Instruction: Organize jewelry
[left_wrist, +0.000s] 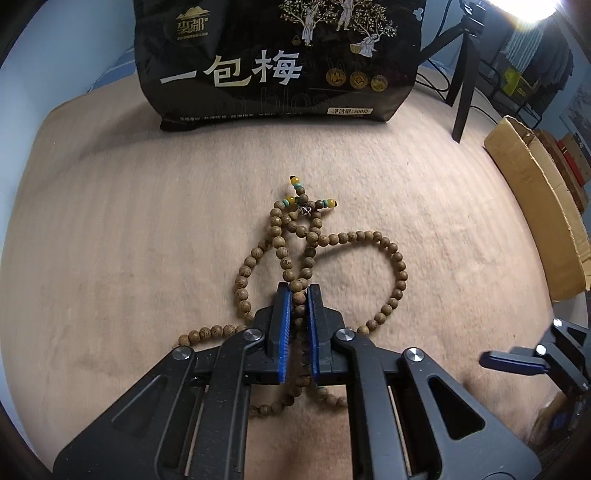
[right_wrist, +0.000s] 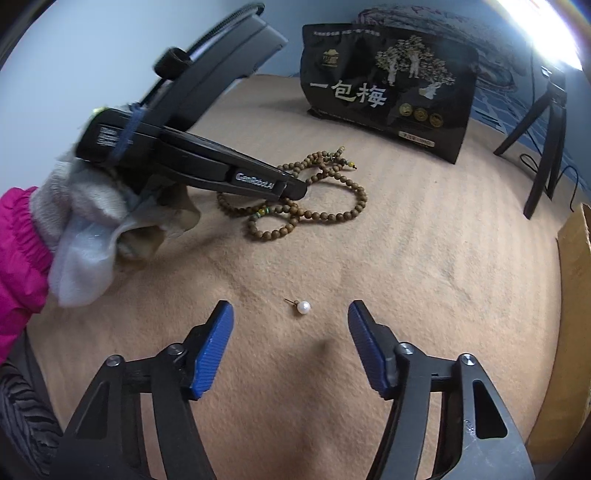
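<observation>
One black bag (left_wrist: 280, 62) behind bead strand (left_wrist: 388, 254); left gripper (left_wrist: 298, 295) clamps it. Right gripper (right_wrist: 290, 314) wide around one pearl stud (right_wrist: 303, 306).

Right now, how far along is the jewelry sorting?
Nothing looks put away yet. In hand: the left gripper is shut on the wooden bead necklace, still lying on the tan cloth. Left: the pearl earring, untouched between the open right gripper fingers.

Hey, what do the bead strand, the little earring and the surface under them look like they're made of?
Bead strand: probably wood, brown, matte, with visible grain; a few yellow and teal accent beads, material unclear.
Earring: glossy white ball, pearl or imitation, on a thin, likely metal post.
Surface: beige cloth, fuzzy nap with faint ribbing.
</observation>
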